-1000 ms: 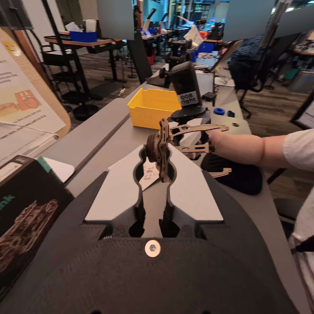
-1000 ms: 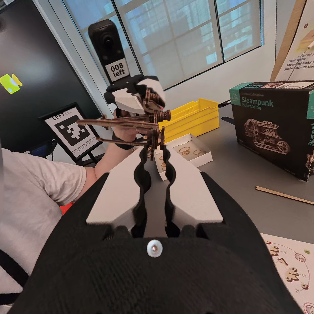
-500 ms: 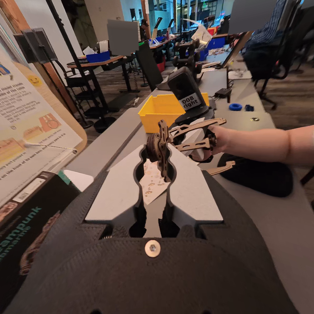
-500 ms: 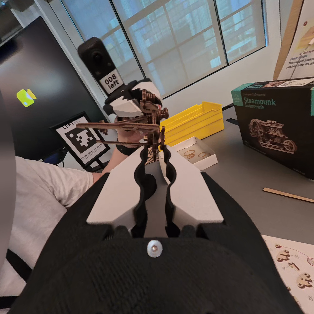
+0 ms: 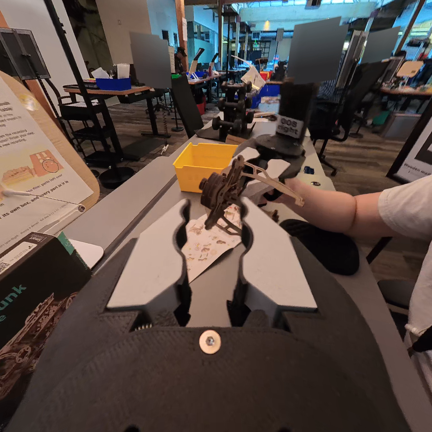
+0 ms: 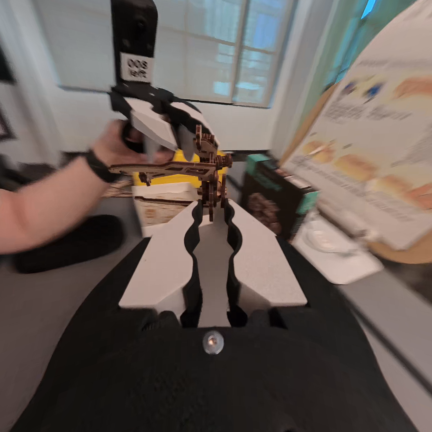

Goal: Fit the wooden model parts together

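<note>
The wooden model [image 5: 222,191] is a dark gear cluster with long thin arms reaching to the right. It hangs in the air, tilted, between my two grippers. My left gripper [image 5: 214,205] is open, its fingers spread on either side of the model's lower end. My right gripper [image 6: 212,203] is shut on the model's [image 6: 210,177] lower gear part. In the left wrist view the right gripper [image 5: 259,173] is just behind the model. In the blurred right wrist view the left gripper [image 6: 177,138] is above and behind it.
A yellow bin [image 5: 205,163] stands behind the model. A printed parts sheet [image 5: 205,247] lies on the grey table under my left gripper. A black model box [image 5: 39,280] and an instruction board [image 5: 30,163] are at the left, a black pad [image 5: 327,247] at the right. My hands' fingertips stand some 6 centimeters from each other.
My left gripper has opened and let go of the model, which now tilts in the right gripper. The right gripper has swung round fast, so its view is blurred.
</note>
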A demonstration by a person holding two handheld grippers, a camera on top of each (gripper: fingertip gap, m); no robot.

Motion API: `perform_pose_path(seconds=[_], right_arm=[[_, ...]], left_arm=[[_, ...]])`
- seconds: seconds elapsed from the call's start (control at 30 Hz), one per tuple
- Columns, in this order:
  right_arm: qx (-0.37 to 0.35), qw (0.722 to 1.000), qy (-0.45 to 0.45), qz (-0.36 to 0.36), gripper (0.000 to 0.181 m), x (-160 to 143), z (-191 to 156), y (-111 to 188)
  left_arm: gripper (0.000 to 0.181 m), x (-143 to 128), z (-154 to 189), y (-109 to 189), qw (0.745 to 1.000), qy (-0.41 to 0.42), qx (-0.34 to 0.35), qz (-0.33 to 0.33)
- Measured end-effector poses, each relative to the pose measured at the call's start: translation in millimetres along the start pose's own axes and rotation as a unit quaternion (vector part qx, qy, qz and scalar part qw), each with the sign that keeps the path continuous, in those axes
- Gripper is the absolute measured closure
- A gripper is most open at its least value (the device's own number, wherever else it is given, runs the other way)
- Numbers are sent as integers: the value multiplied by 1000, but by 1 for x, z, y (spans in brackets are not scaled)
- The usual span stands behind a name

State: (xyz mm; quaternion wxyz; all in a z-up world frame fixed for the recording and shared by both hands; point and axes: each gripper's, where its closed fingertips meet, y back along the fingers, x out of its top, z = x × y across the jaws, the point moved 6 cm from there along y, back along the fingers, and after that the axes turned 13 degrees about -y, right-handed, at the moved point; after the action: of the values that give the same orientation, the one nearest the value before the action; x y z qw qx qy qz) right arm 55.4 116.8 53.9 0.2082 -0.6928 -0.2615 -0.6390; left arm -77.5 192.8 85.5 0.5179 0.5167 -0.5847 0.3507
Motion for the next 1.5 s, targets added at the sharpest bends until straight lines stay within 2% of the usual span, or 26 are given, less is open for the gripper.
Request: perform_pose_path(seconds=[0.07,0.1,0.23,0.43,0.5,0.6,0.73,1.07,1.1,1.37,1.5], right_arm=[[-38,998,54,8,165,6,-4,3],[-61,994,88,5,166,8,-7,4],[-164,964,208,-16,165,12,-15,5],[-241,927,286,-16,164,15,-29,1],[-243,926,287,-15,165,14,-34,-2],[-248,919,305,-18,165,13,-41,-5],[-251,914,319,-27,165,12,-44,-6],[-248,911,329,-26,165,13,-45,-5],[-250,910,331,-24,165,13,-45,-5],[-240,915,322,-20,164,9,-40,-7],[-232,927,293,-12,165,7,-30,-6]], left_arm=[[109,4,0,0,1000,5,15,-5],[107,4,1,-3,999,-4,28,-22],[108,12,12,-13,997,-34,58,-42],[116,13,18,-20,982,-101,121,-107],[119,12,15,-22,965,-147,168,-135],[130,8,21,-27,948,-200,183,-165],[138,3,22,-30,939,-220,186,-188],[141,5,23,-29,920,-272,204,-193],[150,5,21,-28,915,-278,214,-198],[149,4,19,-29,915,-275,221,-197],[129,6,21,-30,928,-245,209,-189]])
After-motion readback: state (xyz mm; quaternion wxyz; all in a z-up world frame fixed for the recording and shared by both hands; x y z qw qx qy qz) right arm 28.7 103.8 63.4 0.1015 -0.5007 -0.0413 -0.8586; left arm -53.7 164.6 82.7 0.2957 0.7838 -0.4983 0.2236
